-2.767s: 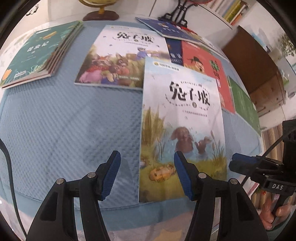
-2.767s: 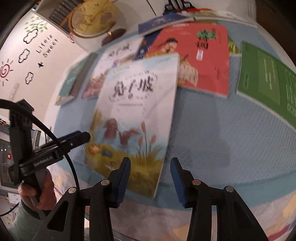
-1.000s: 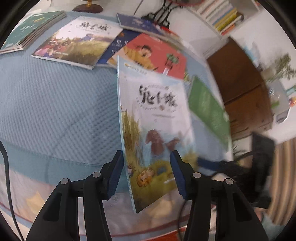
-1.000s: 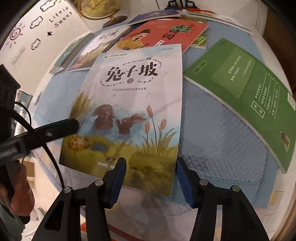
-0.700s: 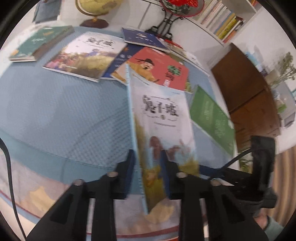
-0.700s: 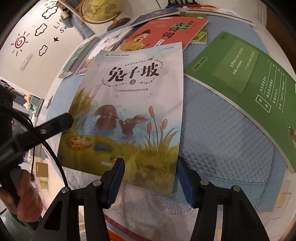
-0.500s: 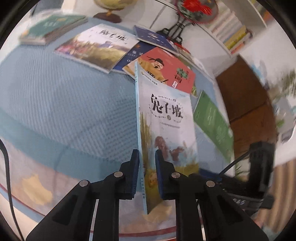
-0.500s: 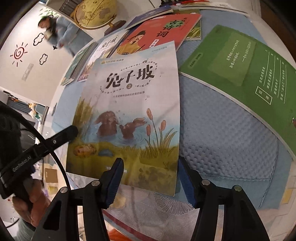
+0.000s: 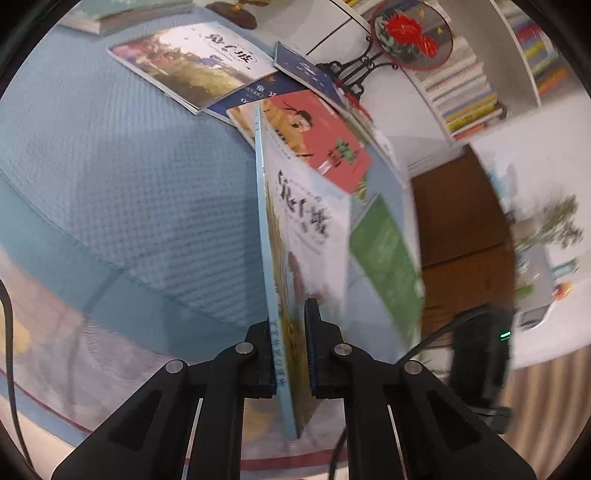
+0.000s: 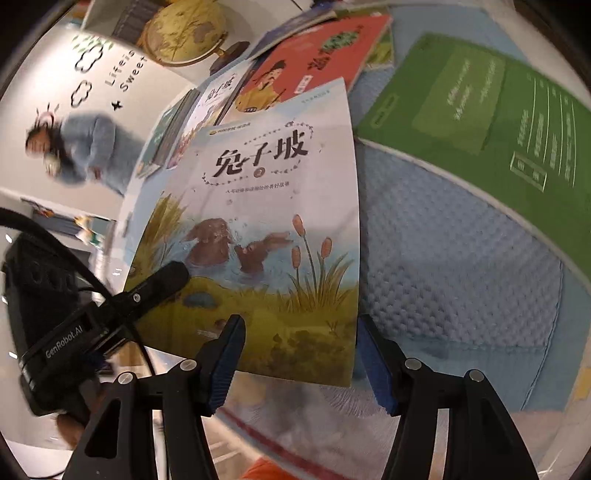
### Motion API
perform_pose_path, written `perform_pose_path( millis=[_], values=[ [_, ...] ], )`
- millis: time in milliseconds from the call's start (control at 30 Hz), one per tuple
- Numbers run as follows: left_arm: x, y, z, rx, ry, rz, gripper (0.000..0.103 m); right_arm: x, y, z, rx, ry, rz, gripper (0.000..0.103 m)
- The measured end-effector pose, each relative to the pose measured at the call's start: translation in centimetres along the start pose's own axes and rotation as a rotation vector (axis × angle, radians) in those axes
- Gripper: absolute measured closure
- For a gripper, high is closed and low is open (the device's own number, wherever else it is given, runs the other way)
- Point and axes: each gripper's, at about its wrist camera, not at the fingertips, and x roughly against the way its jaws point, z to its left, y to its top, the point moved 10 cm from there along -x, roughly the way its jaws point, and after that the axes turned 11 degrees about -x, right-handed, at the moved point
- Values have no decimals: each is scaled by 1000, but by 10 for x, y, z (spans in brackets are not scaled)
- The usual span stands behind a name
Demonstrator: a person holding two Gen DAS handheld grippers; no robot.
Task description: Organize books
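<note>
Little of the tidying looked done: only one small stack of books [image 9: 122,16] sat squared up at the far corner of the blue padded cloth [image 9: 122,177], while the rest were still scattered. A picture book with a dark cover scene [image 9: 192,64] lay flat near that stack, a navy book [image 9: 255,90] and a red book [image 9: 317,136] overlapped beside it, and a green book [image 10: 491,122] lay apart toward the near right edge. The rabbit book [image 10: 266,229] was the one in hand, lifted off the cloth and tipped up on edge, so the left wrist view met it almost spine-on. The left gripper [image 9: 290,350] was clenched on its lower spine-side corner, both pads pressed flat against the covers. It pointed steeply downward, with the book rising away from it over the cloth. The right gripper [image 10: 299,363] also pointed steeply down, just below the book's bottom edge. Its jaws had just been opening and stood wide apart, one on each side of the lower right corner without pressing on it, so the book hung from the left grip alone. A person's hand [image 10: 72,424] showed under the left tool in the right wrist view. Carrying this book to the stack, and then gathering the others, still seemed to lie ahead.
</note>
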Motion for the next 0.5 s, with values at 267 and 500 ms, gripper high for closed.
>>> perform_pose_path(
  millis=[267, 500],
  values=[
    [5, 10, -7, 103, -144, 32, 95, 8, 0, -16, -111, 166, 53, 29],
    [2, 11, -9, 151, -198, 58, 95, 6, 5, -10, -139, 299, 35, 15]
  ],
)
